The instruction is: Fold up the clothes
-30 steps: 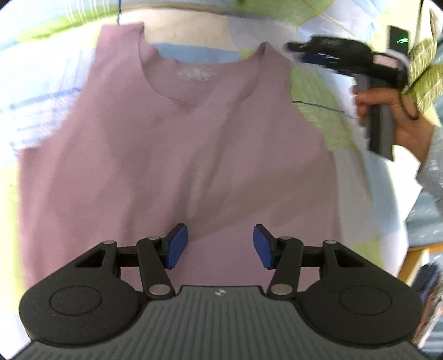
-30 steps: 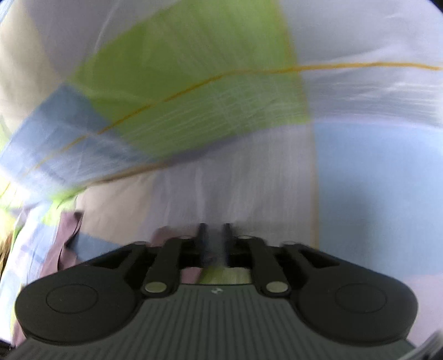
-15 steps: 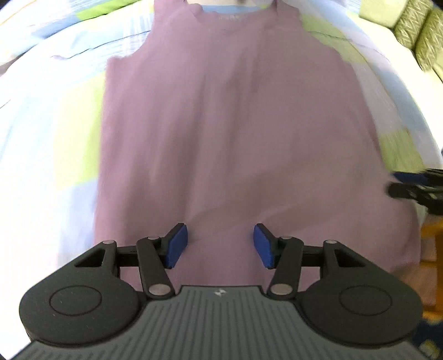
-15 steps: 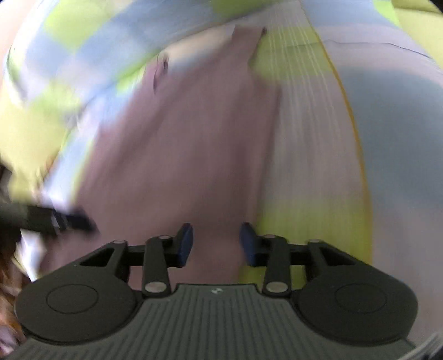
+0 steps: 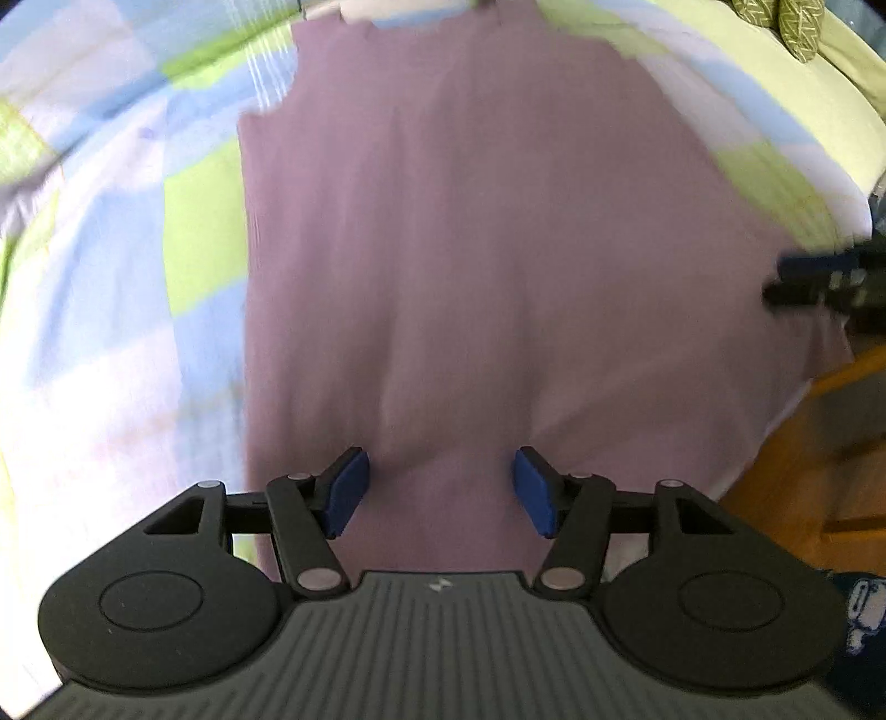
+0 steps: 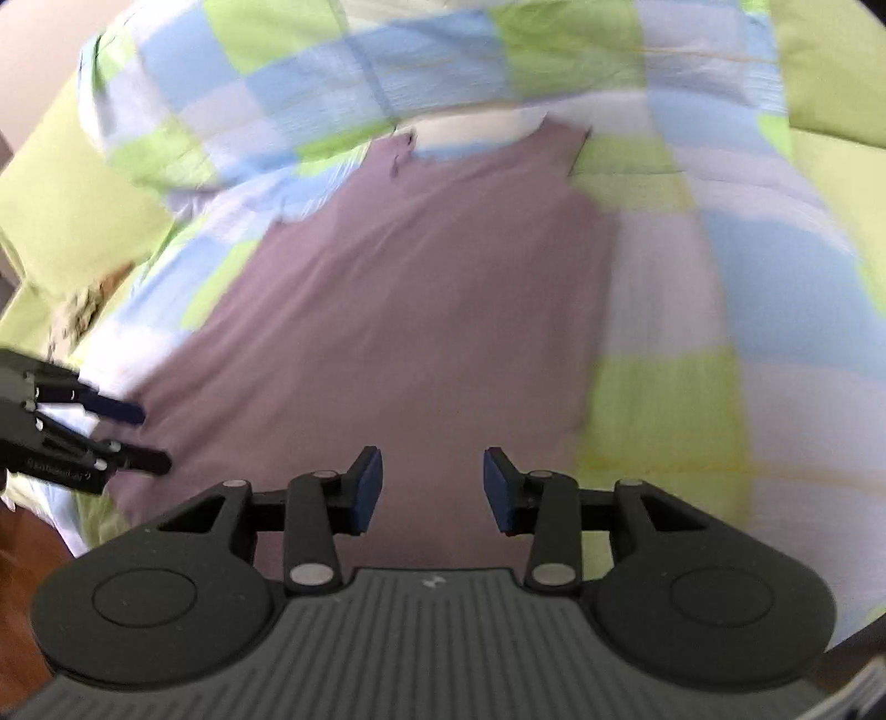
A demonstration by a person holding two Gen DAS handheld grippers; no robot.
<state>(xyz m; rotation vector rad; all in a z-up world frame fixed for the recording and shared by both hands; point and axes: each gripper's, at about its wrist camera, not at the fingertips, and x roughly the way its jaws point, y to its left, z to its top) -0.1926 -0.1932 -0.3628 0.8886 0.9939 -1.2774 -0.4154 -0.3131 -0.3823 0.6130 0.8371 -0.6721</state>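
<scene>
A mauve sleeveless top (image 5: 470, 266) lies flat on a checked bedsheet, neckline at the far end, hem near me. It also shows in the right wrist view (image 6: 398, 332). My left gripper (image 5: 440, 493) is open and empty above the hem, left of its middle. My right gripper (image 6: 432, 490) is open and empty above the hem's right part. The right gripper shows at the right edge of the left wrist view (image 5: 819, 277), over the top's right hem corner. The left gripper shows at the left edge of the right wrist view (image 6: 119, 435), by the left hem corner.
The bedsheet (image 5: 111, 288) is checked in blue, green and white. Green patterned pillows (image 5: 786, 22) lie at the far right. The bed's near edge drops to a wooden floor (image 5: 819, 471) at the right. A green blanket (image 6: 72, 210) lies at the left.
Both grippers have drawn back from the neckline end to the hem end. The right gripper, shut a second ago, has opened. The top lies flatter.
</scene>
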